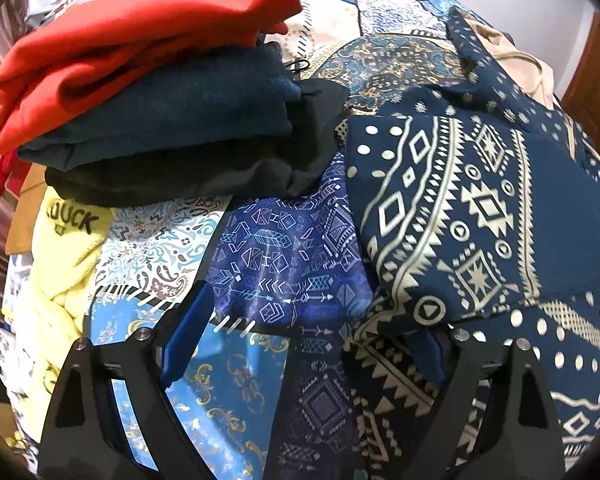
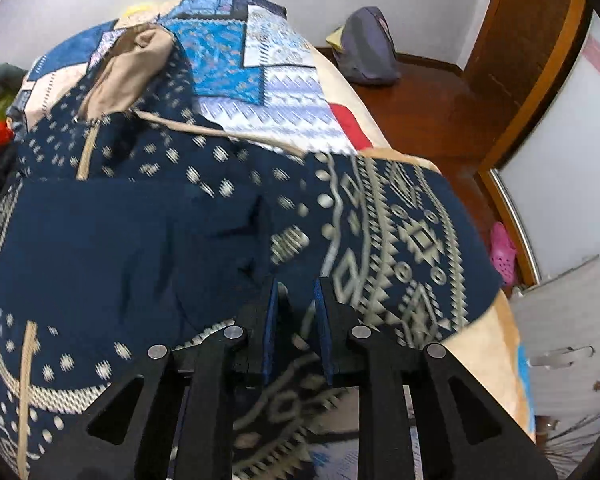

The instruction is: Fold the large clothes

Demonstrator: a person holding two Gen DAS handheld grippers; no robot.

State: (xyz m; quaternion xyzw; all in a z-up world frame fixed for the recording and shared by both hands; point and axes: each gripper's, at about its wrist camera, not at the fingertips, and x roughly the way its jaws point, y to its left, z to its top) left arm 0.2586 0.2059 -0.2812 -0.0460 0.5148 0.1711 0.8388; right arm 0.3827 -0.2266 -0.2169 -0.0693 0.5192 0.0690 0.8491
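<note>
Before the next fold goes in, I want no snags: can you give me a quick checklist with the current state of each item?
1. Left gripper open over the bedspread: ok.
2. Right gripper free of the navy patterned garment: cannot tell; narrow gap, blurred.
3. Garment lying flat: not ok; its beige-lined hood is bunched.
4. Garment fully on the bed: not ok; one edge reaches the side.
5. Folded stack clear of the garment: ok.

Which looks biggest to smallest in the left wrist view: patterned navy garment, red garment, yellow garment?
1. Patterned navy garment, largest, though nearest the camera.
2. Red garment.
3. Yellow garment, smallest; partly hidden under the stack, so true size unsure.
</note>
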